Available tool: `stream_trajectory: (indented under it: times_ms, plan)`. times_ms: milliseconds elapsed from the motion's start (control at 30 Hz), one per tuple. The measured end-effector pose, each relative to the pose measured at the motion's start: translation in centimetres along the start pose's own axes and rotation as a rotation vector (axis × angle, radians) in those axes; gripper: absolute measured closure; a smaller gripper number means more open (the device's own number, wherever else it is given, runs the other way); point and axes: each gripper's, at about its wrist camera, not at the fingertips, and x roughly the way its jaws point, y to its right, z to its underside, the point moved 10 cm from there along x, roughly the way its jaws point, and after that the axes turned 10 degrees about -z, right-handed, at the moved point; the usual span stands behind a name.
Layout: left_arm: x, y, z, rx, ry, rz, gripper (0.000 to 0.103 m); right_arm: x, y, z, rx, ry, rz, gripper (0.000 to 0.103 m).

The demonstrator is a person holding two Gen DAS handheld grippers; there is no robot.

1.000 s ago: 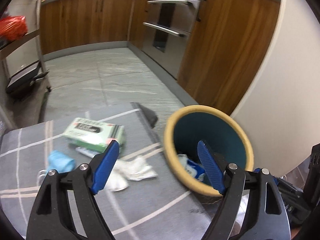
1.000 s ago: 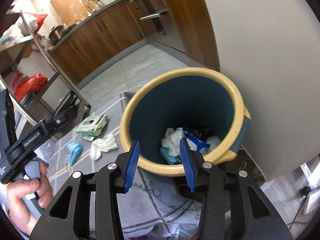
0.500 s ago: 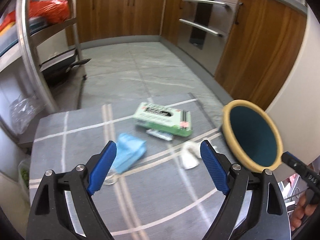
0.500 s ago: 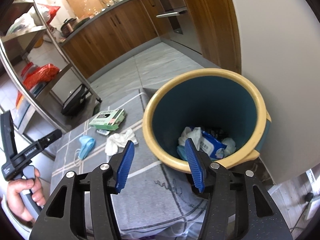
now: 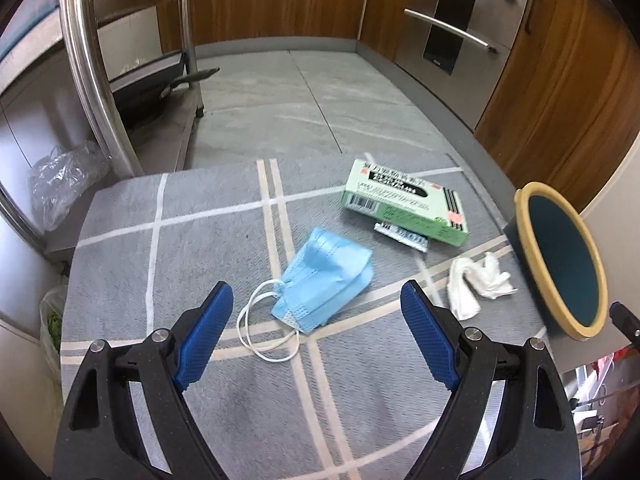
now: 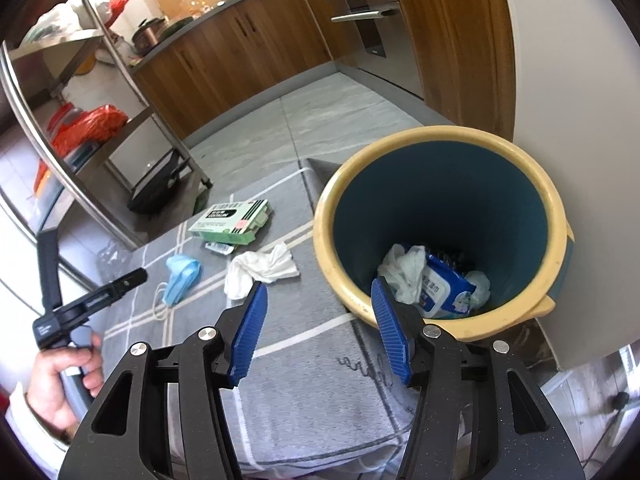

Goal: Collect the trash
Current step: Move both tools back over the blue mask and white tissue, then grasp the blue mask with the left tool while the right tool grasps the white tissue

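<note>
Scene: kitchen, grey checked cloth (image 5: pixel 360 400) spread on a low surface, strewn with litter beside a yellow-rimmed bin (image 6: pixel 404 152).
Nearest target: blue face mask (image 5: pixel 326 276), lying flat just ahead of the left gripper (image 5: pixel 316 340) and roughly centred between its blue fingers (image 5: pixel 204 336).
Long axis: mask body running on a diagonal from near left to far right, white ear loops trailing toward the near edge.
Left fingers: spread wide, released, nothing between them, clear of the mask.
Right gripper (image 6: pixel 318 330): hanging at the bin's near rim, jaws just eased wider, empty.
Nearer hand: left, by a clear margin for the mask; crumpled white tissue (image 6: pixel 262 270) lying closer to the right gripper.
Other litter: green carton (image 5: pixel 404 204) beyond the mask, a small packet tucked against its near edge.
Bin: wipes pack and wadded tissue already at the bottom.
Coming move, as judged: straight drop over the mask, fingers straddling its short side.
</note>
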Motion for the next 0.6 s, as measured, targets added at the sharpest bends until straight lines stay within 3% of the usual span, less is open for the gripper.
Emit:
stream_trajectory:
  times_ms: [100, 267, 367, 433, 467, 600]
  plan:
    - [1.1, 0.2, -0.1, 0.01, -0.01, 0.004, 0.019, 0.6, -0.6, 0.1, -0.013, -0.014, 0.001, 0.047]
    - [3.2, 1.5, -0.5, 0.045, -0.028, 0.015, 0.03, 2.1, -2.0, 0.5, -0.043, -0.048, 0.0, 0.047]
    - [4.5, 2.2, -0.6, 0.08, -0.041, 0.002, 0.045, 3.1, -2.8, 0.5, -0.061, -0.064, -0.002, 0.047]
    - [5.5, 2.4, -0.3, 0.103, -0.067, -0.015, 0.064, 4.0, -3.5, 0.4, -0.072, -0.076, -0.005, 0.047]
    - [5.8, 2.3, -0.1, 0.102, -0.081, -0.014, 0.079, 4.4, -3.8, 0.4, -0.078, -0.082, -0.006, 0.046]
    - [5.2, 1.5, -0.5, 0.06, -0.077, -0.011, 0.089, 6.6, -5.3, 0.3, -0.112, -0.109, -0.014, 0.044]
